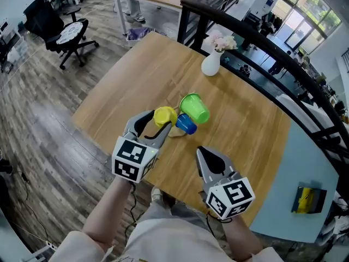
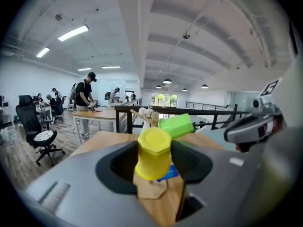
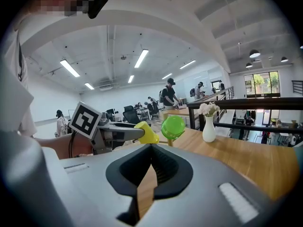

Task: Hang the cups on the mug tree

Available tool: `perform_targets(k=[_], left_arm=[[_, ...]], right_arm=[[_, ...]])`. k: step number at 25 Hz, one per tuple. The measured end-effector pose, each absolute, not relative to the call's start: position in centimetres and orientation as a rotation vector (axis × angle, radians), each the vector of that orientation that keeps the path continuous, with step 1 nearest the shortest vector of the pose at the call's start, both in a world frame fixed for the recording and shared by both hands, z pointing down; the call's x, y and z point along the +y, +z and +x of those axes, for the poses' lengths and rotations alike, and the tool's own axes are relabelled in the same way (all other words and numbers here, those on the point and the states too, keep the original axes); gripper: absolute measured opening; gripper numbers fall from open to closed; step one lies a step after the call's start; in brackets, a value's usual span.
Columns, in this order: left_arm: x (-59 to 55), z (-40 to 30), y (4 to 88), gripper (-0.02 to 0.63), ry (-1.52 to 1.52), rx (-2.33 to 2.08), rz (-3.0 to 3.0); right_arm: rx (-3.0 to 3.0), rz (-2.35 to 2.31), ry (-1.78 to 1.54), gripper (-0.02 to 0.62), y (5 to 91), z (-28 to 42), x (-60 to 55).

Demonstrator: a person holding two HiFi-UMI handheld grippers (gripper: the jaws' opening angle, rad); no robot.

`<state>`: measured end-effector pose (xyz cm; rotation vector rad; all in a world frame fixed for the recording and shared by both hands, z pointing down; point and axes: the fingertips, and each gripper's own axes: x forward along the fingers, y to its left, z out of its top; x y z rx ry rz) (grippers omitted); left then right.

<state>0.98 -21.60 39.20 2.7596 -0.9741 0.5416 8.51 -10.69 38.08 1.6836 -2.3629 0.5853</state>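
Observation:
A small wooden mug tree (image 1: pixel 175 132) stands near the middle of the round-cornered wooden table (image 1: pixel 136 75). A green cup (image 1: pixel 194 108) and a blue cup (image 1: pixel 186 124) hang on it. My left gripper (image 1: pixel 161 122) is at the tree's left side, shut on a yellow cup (image 1: pixel 165 116). In the left gripper view the yellow cup (image 2: pixel 154 152) sits between the jaws with its flat bottom toward the camera, in front of the tree's base (image 2: pixel 150 186) and the green cup (image 2: pixel 176 125). My right gripper (image 1: pixel 200 149) hangs shut and empty, just short of the tree, nearer to me.
A white vase (image 1: pixel 211 63) with pale flowers stands at the table's far edge, by a black railing (image 1: pixel 245 31). An office chair (image 1: pixel 68 34) is on the wood floor to the far left. People stand at desks in the background (image 2: pixel 87 98).

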Motion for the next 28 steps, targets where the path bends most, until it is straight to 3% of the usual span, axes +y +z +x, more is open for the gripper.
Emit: perform_targets(k=[28], left_arm=[[-22.7, 0.7, 47.9, 0.235, 0.708, -0.861, 2.622]], right_arm=[[-2.268, 1.68, 0.664, 0.002, 42.0, 8.6, -11.7]])
